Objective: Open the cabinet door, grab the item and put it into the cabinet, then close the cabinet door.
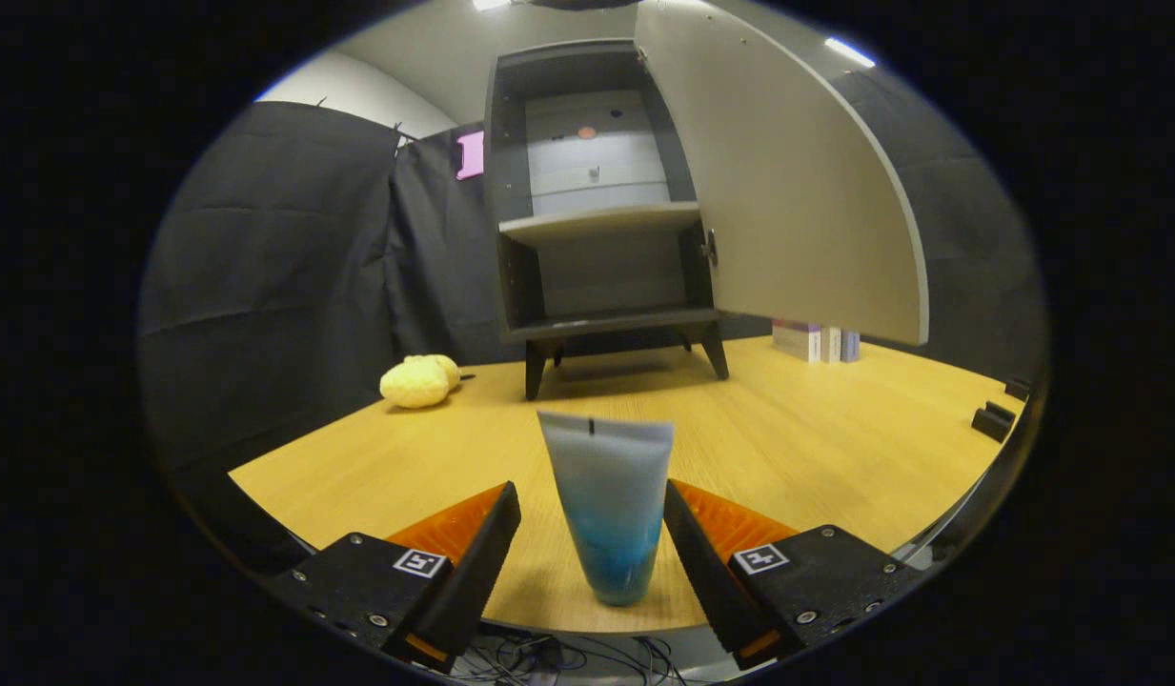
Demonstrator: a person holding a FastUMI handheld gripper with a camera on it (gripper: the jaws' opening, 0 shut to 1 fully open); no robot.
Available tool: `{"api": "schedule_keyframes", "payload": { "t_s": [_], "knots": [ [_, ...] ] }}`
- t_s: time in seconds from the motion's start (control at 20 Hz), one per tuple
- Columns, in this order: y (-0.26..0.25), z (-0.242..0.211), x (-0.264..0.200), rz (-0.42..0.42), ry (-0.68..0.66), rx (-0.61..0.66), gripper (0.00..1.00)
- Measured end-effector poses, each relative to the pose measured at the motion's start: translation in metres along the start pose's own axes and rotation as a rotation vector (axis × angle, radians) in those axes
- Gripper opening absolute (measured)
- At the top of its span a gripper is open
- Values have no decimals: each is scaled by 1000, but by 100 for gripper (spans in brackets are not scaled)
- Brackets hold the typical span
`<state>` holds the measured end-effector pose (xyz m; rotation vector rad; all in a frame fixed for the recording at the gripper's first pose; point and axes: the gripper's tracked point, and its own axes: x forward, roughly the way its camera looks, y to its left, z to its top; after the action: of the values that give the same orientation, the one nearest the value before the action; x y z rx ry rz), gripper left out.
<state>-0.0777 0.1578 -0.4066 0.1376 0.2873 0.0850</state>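
I hold my gripper (592, 505) level and low over the table (835, 448), fingers spread around the upright tube (608, 505), the open cabinet (601, 210) beyond.

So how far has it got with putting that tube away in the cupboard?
Done: the cabinet door stands swung open, shelves bare. In hand: the gripper is open, its fingers either side of the upright tube on the table, not clearly pressing it. Left: grip the tube, carry it into the cabinet, shut the door.

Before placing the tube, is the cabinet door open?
Open: the door is swung aside, showing the cabinet shelves.
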Motion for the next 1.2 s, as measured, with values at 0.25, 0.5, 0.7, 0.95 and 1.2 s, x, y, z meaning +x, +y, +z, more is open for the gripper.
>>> {"api": "schedule_keyframes", "payload": {
  "t_s": [0.25, 0.5, 0.7, 0.95, 1.2],
  "knots": [
    [-7, -3, 6, -29, 29, 13, 45],
    [-10, 31, 5, -4, 25, -3, 42],
    [-7, 96, 10, 1, -1, -25, 42],
    [1, 195, 33, -10, -35, -66, 42],
    [20, 300, 71, -9, -93, -141, 42]
  ]
}}
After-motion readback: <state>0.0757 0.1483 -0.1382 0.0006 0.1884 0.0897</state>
